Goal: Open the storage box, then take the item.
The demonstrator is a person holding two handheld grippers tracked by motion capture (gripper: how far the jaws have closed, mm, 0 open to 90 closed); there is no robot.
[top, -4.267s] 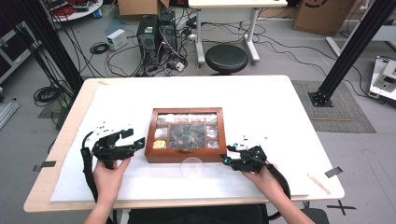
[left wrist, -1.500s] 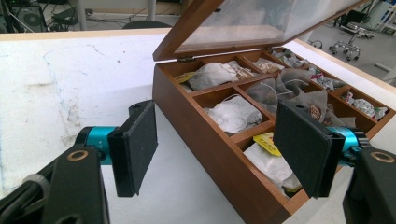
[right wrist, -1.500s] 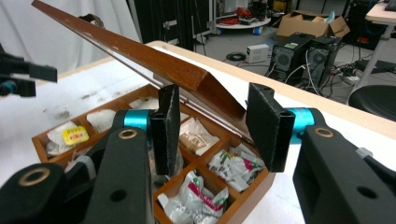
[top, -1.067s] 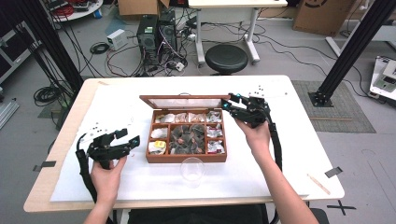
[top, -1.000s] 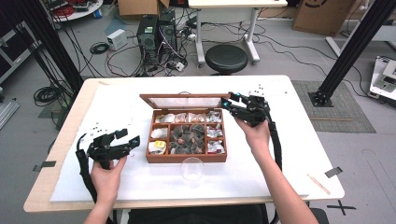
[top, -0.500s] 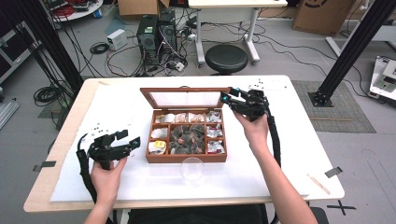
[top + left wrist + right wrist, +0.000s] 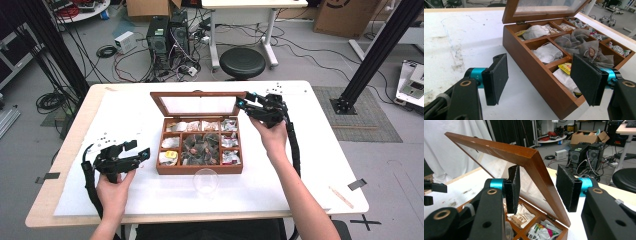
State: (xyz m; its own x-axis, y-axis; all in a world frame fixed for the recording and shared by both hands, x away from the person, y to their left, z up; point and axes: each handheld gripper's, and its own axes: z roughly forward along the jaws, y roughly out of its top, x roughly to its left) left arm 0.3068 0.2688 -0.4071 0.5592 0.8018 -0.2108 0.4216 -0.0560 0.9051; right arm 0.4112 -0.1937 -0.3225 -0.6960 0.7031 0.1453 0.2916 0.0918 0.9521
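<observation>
At the centre of the high view a brown wooden tea box [image 7: 200, 169] sits on the white table [image 7: 320, 165], its glass-paned lid [image 7: 196, 104] raised, its compartments full of tea bags [image 7: 201, 146]. The right gripper [image 7: 241, 105], upper right of centre, straddles the lid's right corner with jaws spread, not clamped. The left gripper [image 7: 141, 150], lower left, hangs open beside the box's left wall, a clear glass [image 7: 205, 181] in front.

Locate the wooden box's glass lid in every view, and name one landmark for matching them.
High view: lid raised at the box's far edge, right tool at its right corner.
Left gripper view: top centre, above the hinge.
Right gripper view: slanting between the jaws.
Shared landmark: the tea-bag compartments.
</observation>
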